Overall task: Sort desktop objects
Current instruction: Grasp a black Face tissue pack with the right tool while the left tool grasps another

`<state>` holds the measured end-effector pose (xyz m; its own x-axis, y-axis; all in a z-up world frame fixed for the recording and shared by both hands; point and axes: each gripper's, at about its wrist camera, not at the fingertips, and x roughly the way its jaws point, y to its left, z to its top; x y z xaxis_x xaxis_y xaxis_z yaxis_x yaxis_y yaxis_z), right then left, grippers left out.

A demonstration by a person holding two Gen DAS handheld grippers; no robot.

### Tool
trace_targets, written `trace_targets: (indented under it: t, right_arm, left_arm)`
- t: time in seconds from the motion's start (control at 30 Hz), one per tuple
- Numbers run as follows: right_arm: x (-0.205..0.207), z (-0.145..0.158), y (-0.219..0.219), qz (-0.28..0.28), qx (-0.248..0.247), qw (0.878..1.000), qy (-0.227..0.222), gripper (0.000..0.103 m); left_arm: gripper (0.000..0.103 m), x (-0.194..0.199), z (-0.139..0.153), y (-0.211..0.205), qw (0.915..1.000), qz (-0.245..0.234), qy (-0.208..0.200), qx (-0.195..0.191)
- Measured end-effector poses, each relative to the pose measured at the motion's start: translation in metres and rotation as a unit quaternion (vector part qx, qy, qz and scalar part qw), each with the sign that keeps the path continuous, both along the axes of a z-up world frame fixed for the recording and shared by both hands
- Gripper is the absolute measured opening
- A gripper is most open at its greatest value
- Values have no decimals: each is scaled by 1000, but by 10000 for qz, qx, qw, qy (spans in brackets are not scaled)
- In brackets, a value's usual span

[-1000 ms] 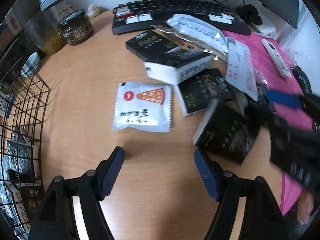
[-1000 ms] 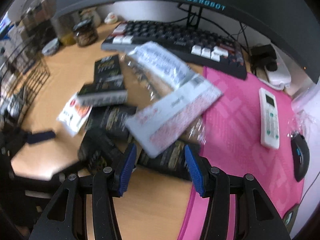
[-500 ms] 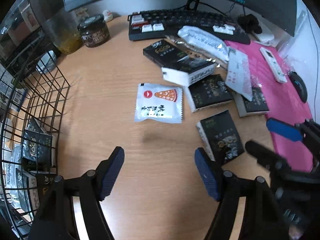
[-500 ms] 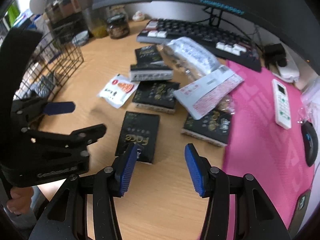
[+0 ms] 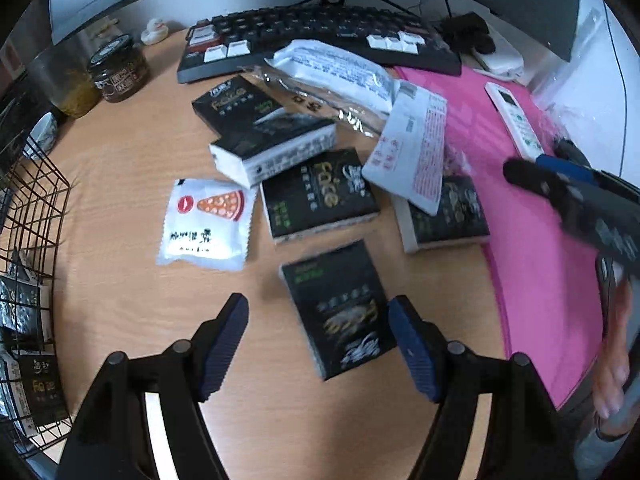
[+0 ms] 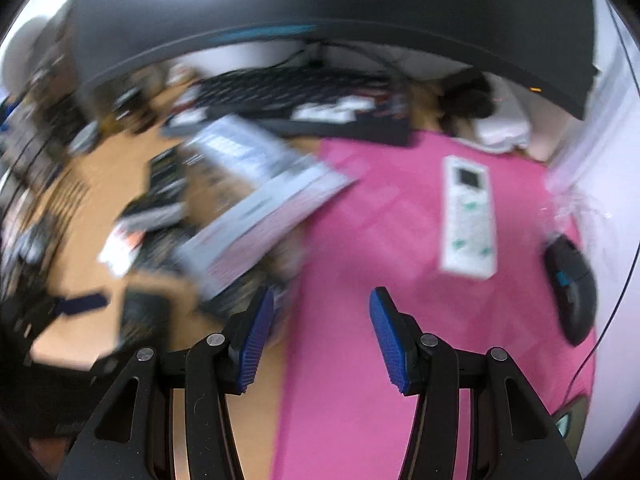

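Monitor (image 5: 500, 4) at the rear, spanning the wooden worktop (image 5: 132, 168); keyboard (image 5: 320, 36) below it; pink mat (image 5: 532, 264) covering the worktop's right part; wire basket (image 5: 28, 248) at the left edge, with black packs inside. Centre of worktop: a loose heap of black packs (image 5: 320, 196), one white-sided pack lying tilted across two of them; a white foil bag (image 5: 332, 72) and a white printed sachet (image 5: 412, 148) overlapping the heap toward the keyboard; a white pizza packet (image 5: 206, 224) lying flat just left of the heap; one black pack (image 5: 340, 308) lying apart, nearest the left gripper (image 5: 318, 344). Left gripper: fingers wide apart, nothing between the pads, that pack lying below the right-hand finger. Right gripper (image 6: 322, 338): over the near edge of the mat, fingers apart, nothing gripped; its view heavily blurred. White remote (image 6: 468, 216) on the mat; black mouse (image 6: 572, 288) to the remote's right; dark jar (image 5: 118, 68) at rear left, near a small white duck (image 5: 154, 30).
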<state>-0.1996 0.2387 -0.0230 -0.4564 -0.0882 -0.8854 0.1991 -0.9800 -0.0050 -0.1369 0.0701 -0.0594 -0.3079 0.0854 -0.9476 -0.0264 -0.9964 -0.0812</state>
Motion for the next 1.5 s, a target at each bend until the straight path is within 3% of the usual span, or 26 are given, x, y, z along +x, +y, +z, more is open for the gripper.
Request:
trace_targets:
  t: [0.13, 0.37, 0.6, 0.77, 0.87, 1.0, 1.3, 1.5]
  right_arm:
    - [-23, -19, -2, 95, 8, 9998, -200, 51]
    - [-22, -36, -21, 322, 118, 9990, -273, 51]
    - [22, -34, -39, 735, 49, 9966, -374, 51]
    - [51, -30, -57, 970, -144, 9943, -406, 51]
    - [63, -21, -63, 832, -123, 9961, -262, 51]
    - [64, -10, -71, 685, -568, 9955, -313, 51]
    - [39, -32, -103, 380, -937, 9926, -676, 56]
    - [36, -36, -121, 463, -571, 9958, -543, 60]
  left_arm:
    - [77, -5, 1, 8, 10000, -67, 33, -59]
    - [77, -14, -10, 15, 9999, -103, -38, -116]
    - [77, -7, -14, -5, 9999, 0, -78, -118]
    - [77, 4, -17, -19, 9994, -27, -93, -339]
    - [77, 11, -13, -29, 9994, 25, -83, -330]
    - [77, 21, -2, -36, 9991, -31, 90, -422]
    - [76, 25, 0, -49, 9979, -225, 86, -595]
    - [76, 21, -5, -48, 9977, -268, 40, -616]
